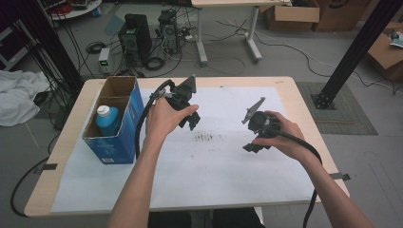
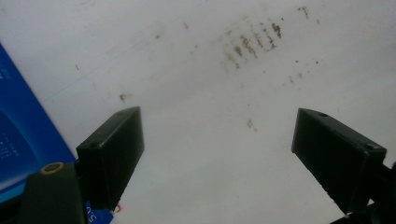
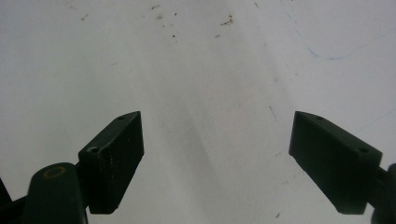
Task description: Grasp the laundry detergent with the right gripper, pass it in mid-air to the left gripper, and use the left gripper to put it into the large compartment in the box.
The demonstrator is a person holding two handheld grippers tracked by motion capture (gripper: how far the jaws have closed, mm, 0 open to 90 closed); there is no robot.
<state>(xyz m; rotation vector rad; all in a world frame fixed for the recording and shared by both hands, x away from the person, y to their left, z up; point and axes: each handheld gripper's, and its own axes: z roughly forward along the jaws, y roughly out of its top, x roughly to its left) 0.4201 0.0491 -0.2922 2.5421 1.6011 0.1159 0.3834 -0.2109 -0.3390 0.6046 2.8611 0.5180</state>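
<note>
Both tongs hang over the white sheet on the table, jaws spread wide and holding nothing: the left tongs sit just beside the blue box, where a blue bottle with a white cap stands upright, and the right tongs are well apart from it. This looks like the approach step, so next the left tongs likely swing over the box and drop onto the bottle's cap

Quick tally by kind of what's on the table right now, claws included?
Claws: 2, the left claw and the right claw, both held above the white sheet, both open and empty
Blue cartons: 1, the blue carton, open at the top
Bottles: 1, the blue bottle with a white cap, standing inside it
White sheets: 1
Total: 5
</note>
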